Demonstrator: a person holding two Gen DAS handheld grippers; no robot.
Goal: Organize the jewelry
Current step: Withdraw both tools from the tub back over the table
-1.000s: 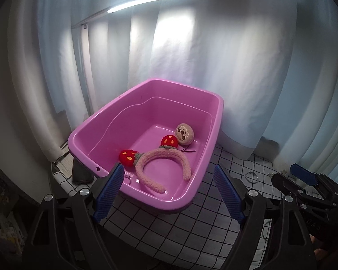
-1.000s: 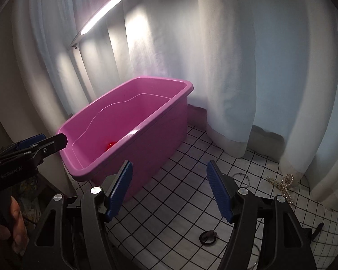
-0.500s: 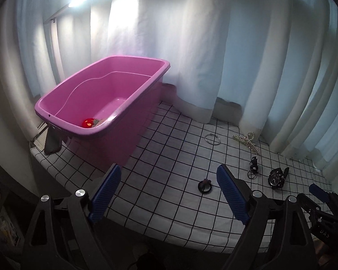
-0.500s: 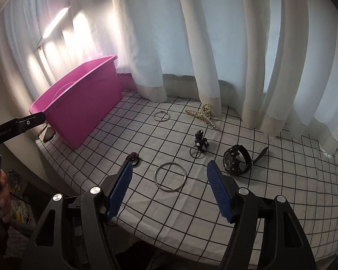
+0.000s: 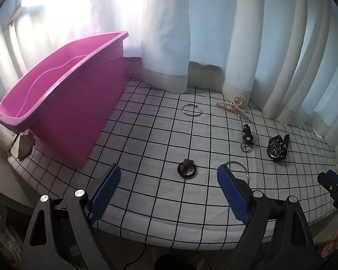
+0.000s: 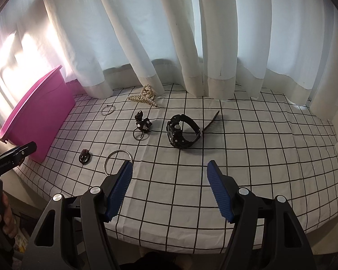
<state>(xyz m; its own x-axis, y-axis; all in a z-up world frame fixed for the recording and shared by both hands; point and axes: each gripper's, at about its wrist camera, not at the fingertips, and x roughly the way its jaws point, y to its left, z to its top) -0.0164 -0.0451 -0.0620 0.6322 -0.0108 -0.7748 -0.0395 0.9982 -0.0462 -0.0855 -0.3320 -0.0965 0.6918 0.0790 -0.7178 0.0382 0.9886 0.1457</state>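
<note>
Jewelry lies on a white grid cloth [image 5: 146, 148]: a dark hair tie [image 5: 187, 168], a large silver ring [image 5: 236, 168], a black clip on a small ring [image 5: 247, 138], a black watch [image 5: 277, 148], a thin hoop [image 5: 191, 110] and a pearl hair claw [image 5: 233, 109]. My left gripper [image 5: 169, 171] hovers open over the front edge, just short of the hair tie. My right gripper [image 6: 170, 166] is open and empty, facing the watch [image 6: 182, 131], with the silver ring [image 6: 117, 160] by its left finger. The pink tub [image 5: 63, 103] stands at the left.
White curtains [image 6: 169, 45] hang along the back of the table. The tub [image 6: 38, 117] fills the left end, and a dark stand [image 5: 23, 148] sits beside it. The cloth's front edge curves close under both grippers. A hand [image 6: 2, 213] holds the left gripper [image 6: 11, 155].
Both views swung right and down, away from the tub's inside and onto the loose jewelry on the cloth. The left jaws stand slightly wider than before.
</note>
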